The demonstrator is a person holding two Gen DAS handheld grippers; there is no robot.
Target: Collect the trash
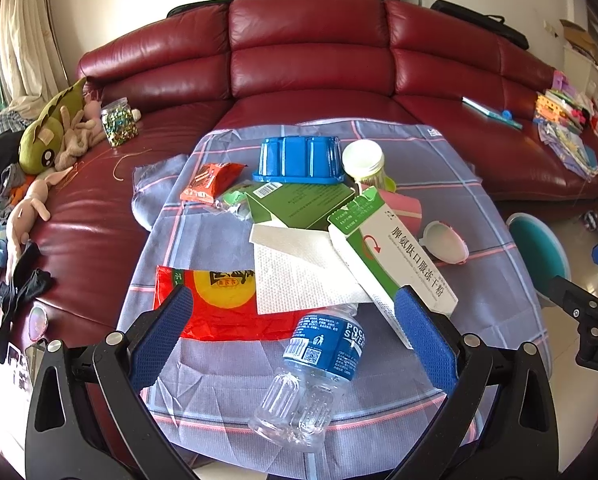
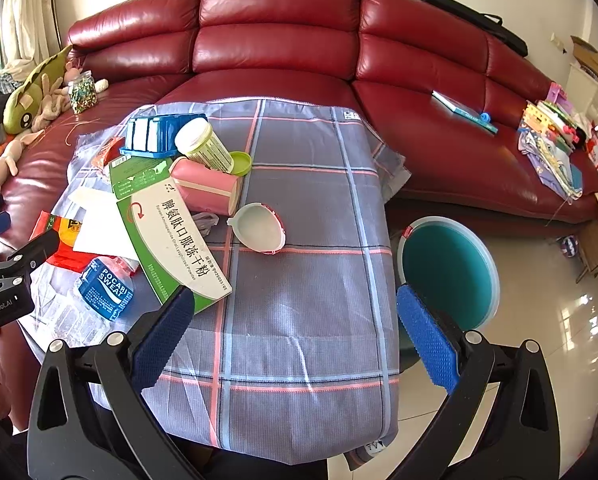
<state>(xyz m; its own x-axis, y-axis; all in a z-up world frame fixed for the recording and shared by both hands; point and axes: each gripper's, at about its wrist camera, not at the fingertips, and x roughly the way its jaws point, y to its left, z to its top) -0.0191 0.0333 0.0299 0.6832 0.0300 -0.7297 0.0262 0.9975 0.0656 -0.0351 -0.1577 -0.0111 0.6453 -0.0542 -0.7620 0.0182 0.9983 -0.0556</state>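
Observation:
Trash lies piled on a table under a grey checked cloth (image 1: 227, 396) (image 2: 307, 312). An empty clear bottle with a blue label (image 1: 319, 364) (image 2: 99, 296) lies nearest, between the fingers of my open left gripper (image 1: 291, 312), which hovers over it. Behind it are a white napkin (image 1: 299, 276), a red wrapper (image 1: 219, 312) and a green-and-white carton (image 1: 395, 260) (image 2: 171, 236). My right gripper (image 2: 295, 312) stands open above bare cloth, empty. A teal bin (image 2: 447, 268) (image 1: 539, 248) sits on the floor right of the table.
Further back lie a blue tray (image 1: 299, 158) (image 2: 155, 136), a white cup (image 1: 363, 160), a pink cup (image 2: 207, 188), a small white lid (image 2: 259, 232) and an orange packet (image 1: 209, 182). A red sofa (image 1: 307, 60) with plush toys (image 1: 47, 136) curves behind.

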